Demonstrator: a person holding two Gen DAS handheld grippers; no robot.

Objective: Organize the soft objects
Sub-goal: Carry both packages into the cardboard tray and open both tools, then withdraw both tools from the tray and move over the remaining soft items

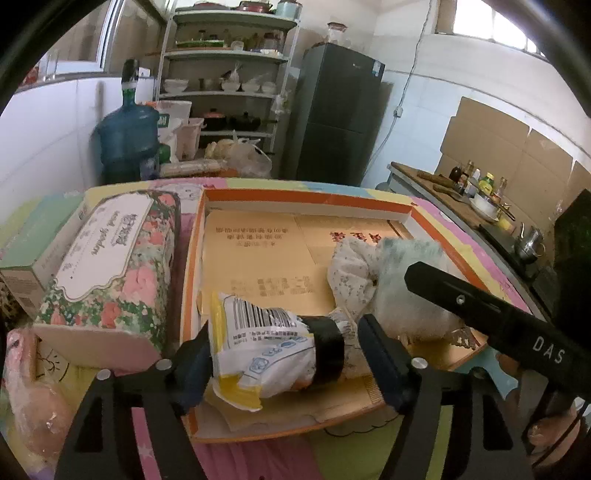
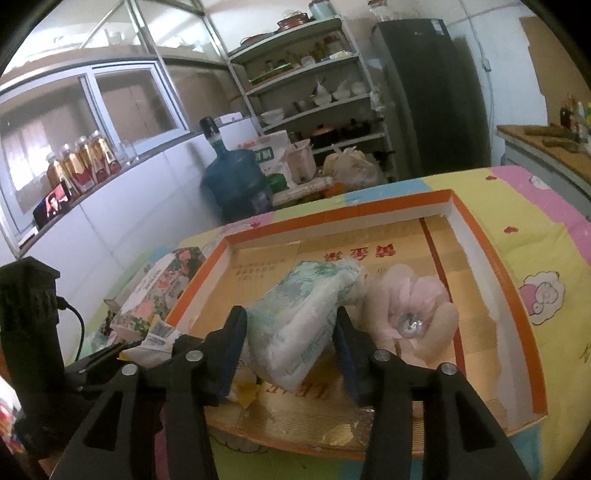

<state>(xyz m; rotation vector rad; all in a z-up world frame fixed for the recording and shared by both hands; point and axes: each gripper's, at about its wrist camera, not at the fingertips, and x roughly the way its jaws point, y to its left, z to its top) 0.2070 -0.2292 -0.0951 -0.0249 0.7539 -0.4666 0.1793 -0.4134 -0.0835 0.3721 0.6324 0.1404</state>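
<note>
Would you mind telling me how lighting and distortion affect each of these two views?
Left wrist: fisheye bends the shelf and tray rim; the window is blown out. Right wrist: dim, bluish light, dark vignette corners, the fridge leans, near packet slightly soft.

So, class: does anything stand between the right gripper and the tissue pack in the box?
Nothing visible does. The tissue pack already lies between the right gripper's fingers, inside the orange-rimmed box.

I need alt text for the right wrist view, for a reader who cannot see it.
The right gripper straddles a soft white tissue pack inside an orange-rimmed cardboard tray, jaws apparently not pressing it. A pink fabric flower lies beside the pack; a floral tissue box sits outside the tray.
</note>
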